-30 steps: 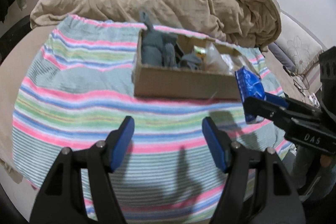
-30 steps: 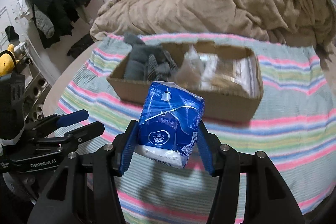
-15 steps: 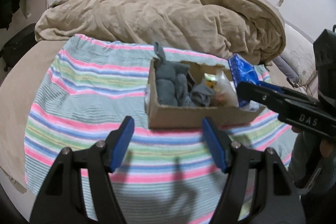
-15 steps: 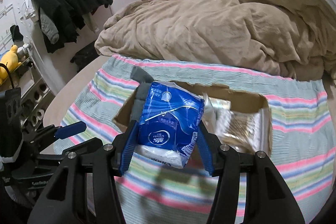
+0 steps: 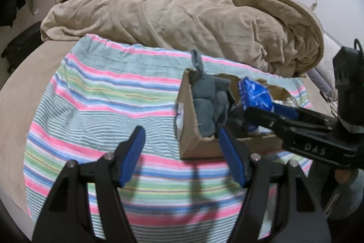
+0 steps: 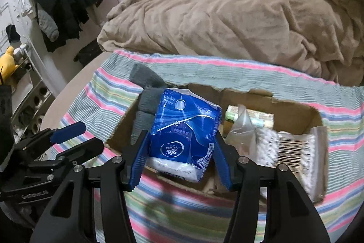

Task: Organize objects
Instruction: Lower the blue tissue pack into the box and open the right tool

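Step in hand, as I read it: placing. My right gripper (image 6: 179,152) is clamped on the blue tissue pack (image 6: 184,133), both pads pressed to its sides, and the pack hangs over the left-middle part of the open cardboard box (image 6: 295,104). The left-wrist view agrees, the pack (image 5: 254,92) sitting above the box interior, not yet resting on anything I can make out. My left gripper (image 5: 182,154) is spread wide and carries nothing, hovering over the striped towel (image 5: 102,106) near the box's front-left corner. Box contents: grey socks (image 6: 145,104) bunched against the left wall, one sock end sticking up past the rim; a clear plastic bag (image 6: 243,131) mid-box; cotton swabs in a packet (image 6: 295,149) to the right. Open room looks like the gap between socks and bag, directly under the pack, though its floor is hidden by the pack itself. Next move, by my judgement: lower straight down into that gap, then open the fingers. Watch the near cardboard wall, which lies just under my fingers and looks torn and uneven; the fingers need width to open between socks and bag. The towel around the box is free; the beige duvet (image 6: 227,15) heaps up well behind.
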The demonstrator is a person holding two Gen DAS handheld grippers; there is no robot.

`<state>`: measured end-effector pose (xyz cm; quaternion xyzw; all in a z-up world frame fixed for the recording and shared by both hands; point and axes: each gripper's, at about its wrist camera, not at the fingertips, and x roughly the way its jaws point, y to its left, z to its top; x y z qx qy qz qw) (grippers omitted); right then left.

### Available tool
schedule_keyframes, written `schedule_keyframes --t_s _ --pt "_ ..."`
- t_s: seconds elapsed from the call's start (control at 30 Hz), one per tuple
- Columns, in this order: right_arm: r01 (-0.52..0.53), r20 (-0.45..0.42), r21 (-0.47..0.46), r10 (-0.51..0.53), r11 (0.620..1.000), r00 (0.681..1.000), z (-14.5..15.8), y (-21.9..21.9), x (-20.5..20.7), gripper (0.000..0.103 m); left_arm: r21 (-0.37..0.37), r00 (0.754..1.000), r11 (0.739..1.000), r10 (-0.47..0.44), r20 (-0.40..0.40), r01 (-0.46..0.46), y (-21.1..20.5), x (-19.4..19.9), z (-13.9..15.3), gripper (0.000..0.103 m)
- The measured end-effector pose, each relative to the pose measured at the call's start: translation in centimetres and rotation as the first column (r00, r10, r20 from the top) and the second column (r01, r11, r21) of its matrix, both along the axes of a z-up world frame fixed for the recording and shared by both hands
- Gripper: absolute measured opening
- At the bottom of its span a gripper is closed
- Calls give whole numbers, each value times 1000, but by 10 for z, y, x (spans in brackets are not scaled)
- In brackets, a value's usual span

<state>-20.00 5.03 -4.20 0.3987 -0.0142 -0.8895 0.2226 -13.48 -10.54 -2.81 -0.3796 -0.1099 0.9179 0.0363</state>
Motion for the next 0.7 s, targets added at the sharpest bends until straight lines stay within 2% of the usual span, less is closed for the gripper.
schedule_keyframes --t_s 0.23,0.4,0.7 --pt "-6 17 9 6 1000 1000 -13 -8 -6 58 8 1000 1000 7 23 -8 -4 -1 -10 69" --pt "-7 9 9 7 1000 1000 -12 -8 -2 75 3 1000 1000 13 20 -13 -5 5 -6 69" --pt "6 -32 -7 -6 1000 999 10 1 21 76 -3 1000 1000 8 -7 -8 -1 28 12 69"
